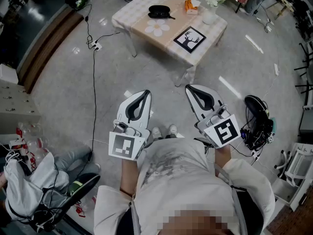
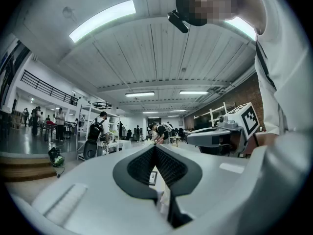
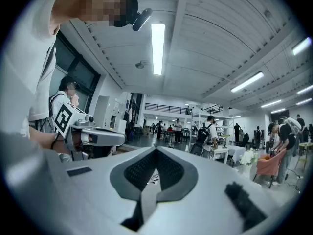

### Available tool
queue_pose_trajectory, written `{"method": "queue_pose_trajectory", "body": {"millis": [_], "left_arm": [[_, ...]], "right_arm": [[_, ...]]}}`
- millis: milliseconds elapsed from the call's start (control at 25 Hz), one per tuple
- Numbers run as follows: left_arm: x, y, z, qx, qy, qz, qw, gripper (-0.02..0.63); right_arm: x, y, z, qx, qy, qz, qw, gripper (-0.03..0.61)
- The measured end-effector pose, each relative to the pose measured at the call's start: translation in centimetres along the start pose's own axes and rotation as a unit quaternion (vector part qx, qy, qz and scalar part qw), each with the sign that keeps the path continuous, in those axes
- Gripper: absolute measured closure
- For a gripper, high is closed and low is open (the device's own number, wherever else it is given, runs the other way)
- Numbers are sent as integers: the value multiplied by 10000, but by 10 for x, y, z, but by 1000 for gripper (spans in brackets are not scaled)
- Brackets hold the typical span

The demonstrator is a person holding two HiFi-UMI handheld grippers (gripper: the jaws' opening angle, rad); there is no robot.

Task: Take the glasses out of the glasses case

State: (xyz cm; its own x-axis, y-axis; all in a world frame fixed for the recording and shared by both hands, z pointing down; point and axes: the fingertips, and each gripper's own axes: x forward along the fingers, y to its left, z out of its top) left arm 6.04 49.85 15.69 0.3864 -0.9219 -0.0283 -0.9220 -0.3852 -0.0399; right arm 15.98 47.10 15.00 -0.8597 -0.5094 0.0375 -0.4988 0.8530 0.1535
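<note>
The black glasses case (image 1: 159,11) lies closed on a small low table (image 1: 142,6) far ahead of me, with something dark and thin sticking out at its right end. Both grippers are held up near my chest, well short of the table. My left gripper (image 1: 145,92) has its jaws together with nothing between them, and so has my right gripper (image 1: 190,87). In the left gripper view the left gripper (image 2: 155,146) points across a large hall, with the right gripper (image 2: 215,136) beside it. In the right gripper view the right gripper (image 3: 156,150) is also shut and empty. No glasses show.
On the table are a flower-shaped mat (image 1: 157,27), a black-and-white marker card (image 1: 190,38), an orange-and-white box (image 1: 192,6) and a vase of white flowers (image 1: 211,6). A cable with a power strip (image 1: 94,45) crosses the floor at left. Black gear (image 1: 257,114) lies at right.
</note>
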Motion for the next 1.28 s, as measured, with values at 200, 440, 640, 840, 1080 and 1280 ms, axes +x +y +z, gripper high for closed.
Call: {"method": "queue_pose_trajectory", "body": {"millis": [200,440,640,840,1080,1280], "left_arm": [[4,-7,1,-100,82,15,9999,606],[12,-20,4,-36,-32,94,9999,606],[19,-33,11,-43,-46,217,9997,606],[23,-44,12,63,123,332,9994,606],[32,-40,12,81,149,417,9990,606],[45,-27,8,81,114,359,9993,605]], "right_arm": [[-8,-4,5,-65,-92,-90,9999,561],[-20,-17,9,-69,-237,-113,9996,561],[-33,-26,9,-153,-230,-25,9996,561],[-40,-37,7,-103,-233,-13,9997,561],[-33,-42,2,-98,-150,72,9998,561],[-18,-49,-1,-118,-88,53,9999,561]]}}
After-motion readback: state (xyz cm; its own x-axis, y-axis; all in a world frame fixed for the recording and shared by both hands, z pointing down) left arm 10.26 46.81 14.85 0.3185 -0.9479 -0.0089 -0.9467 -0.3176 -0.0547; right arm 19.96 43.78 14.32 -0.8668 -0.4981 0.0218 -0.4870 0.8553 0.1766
